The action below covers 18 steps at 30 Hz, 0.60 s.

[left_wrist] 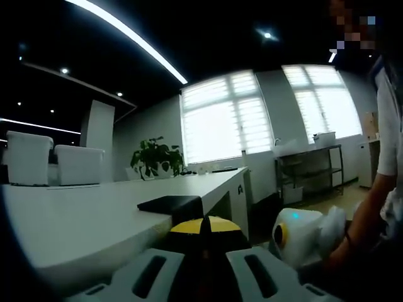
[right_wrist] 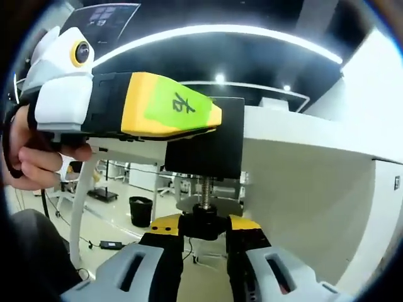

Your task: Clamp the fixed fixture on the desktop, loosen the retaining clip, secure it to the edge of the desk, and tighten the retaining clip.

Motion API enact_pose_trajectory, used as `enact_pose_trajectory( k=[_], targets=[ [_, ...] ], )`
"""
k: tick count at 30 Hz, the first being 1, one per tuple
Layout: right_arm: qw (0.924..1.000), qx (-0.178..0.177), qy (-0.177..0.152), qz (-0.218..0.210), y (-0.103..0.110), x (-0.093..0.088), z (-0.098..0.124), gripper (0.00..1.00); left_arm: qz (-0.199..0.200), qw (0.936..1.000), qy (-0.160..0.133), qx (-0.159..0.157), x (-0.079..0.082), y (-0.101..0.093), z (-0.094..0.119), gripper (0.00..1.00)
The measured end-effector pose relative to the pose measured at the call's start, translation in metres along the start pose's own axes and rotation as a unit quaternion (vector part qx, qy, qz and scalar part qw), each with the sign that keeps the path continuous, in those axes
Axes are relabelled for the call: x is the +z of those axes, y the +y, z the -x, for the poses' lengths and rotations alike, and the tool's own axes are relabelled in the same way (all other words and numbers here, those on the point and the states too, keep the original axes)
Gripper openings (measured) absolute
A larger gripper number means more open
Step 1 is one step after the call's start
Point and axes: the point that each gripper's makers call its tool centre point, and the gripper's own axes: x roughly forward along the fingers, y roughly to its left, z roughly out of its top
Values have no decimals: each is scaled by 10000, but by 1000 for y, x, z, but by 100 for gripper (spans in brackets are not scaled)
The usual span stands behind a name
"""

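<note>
So the fixture (right_wrist: 204,148) is seen best in the right gripper view: a black C-shaped clamp hooked over the edge of the white desk (right_wrist: 302,135), with a flat black body hanging down the side and a bare threaded screw (right_wrist: 204,189) running up toward a round pressure plate (right_wrist: 208,204) under the desktop. At the lower end of that screw a black knob (right_wrist: 203,221) is pinched between the yellow-and-black tips of the right gripper (right_wrist: 203,225), so that one is clenched on the knob. The left gripper (right_wrist: 157,104) is seen coming in from the left of that same view, held by a hand (right_wrist: 34,154); its yellow jaws are laid along the top of the fixture, and they look pressed onto it, though the actual pinch is hidden from here. A green sticker (right_wrist: 179,104) with one handwritten character in black marker is stuck on its yellow part; it can't be read reliably. In the left gripper view the fixture's top (left_wrist: 170,203) shows up as a flat black slab on the desk edge (left_wrist: 94,220), right ahead of the yellow tips, which sit close together. A small dark mark on the desk's end panel (left_wrist: 240,189) is too tiny to be read.
</note>
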Motion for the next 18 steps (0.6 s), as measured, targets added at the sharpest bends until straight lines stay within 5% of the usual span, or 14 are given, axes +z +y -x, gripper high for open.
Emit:
enact_pose_trajectory(
  k=[10,18],
  targets=[
    [9894,1446,-150,14,9,-1,-13,25,10,10000,-1,-8,-1,0,0,3],
    [9644,2623,-165,290,14,0,-18,25,61,10000,24,-15,-3,1,0,3]
  ],
)
